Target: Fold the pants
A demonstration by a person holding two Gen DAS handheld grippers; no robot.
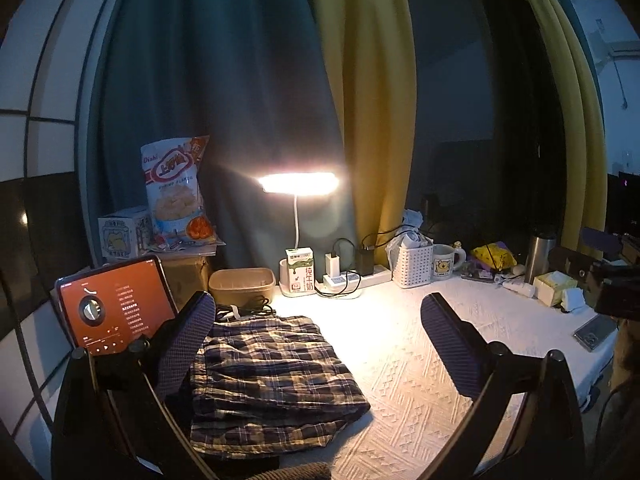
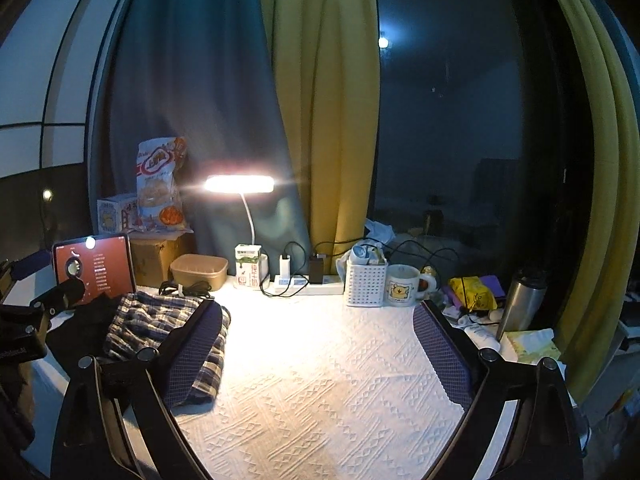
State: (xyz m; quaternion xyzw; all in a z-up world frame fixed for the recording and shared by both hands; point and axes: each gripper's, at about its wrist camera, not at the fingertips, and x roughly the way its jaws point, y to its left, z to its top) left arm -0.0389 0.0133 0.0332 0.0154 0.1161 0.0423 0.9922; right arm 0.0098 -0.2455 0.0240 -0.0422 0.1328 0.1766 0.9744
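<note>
- You are holding both grippers over the white textured tablecloth [image 1: 400, 380]; the left gripper [image 1: 316, 344] is spread wide and gripping nothing, and the right gripper [image 2: 316, 344] is likewise spread and empty.
- The navy-and-cream plaid cotton pants [image 1: 264, 376] are lying in a flat, layered bundle under and just inside your left gripper's left finger [image 1: 184, 344]; seen from the right gripper, the bundle [image 2: 160, 324] is sitting off its left finger.
- Judging by the soft creases, the cloth is looking light, limp and a little slippery between layers; it will probably sag and slide if lifted by one point.
- Best hold, as a guess: you are wanting to pinch a thick folded edge or both near corners, catching every layer.
- Open room: bare cloth is stretching ahead and to the right of the left gripper, and between the right gripper's fingers.
- Edges: the red-screened tablet [image 1: 116, 308] is standing just left of the bundle; a black coiled cable [image 1: 244, 308] is lying just beyond it, touching or nearly so; the lit white desk lamp [image 1: 298, 184], the milk carton [image 1: 300, 276] and the power strip [image 1: 352, 278] are lining the far side, well ahead.
</note>
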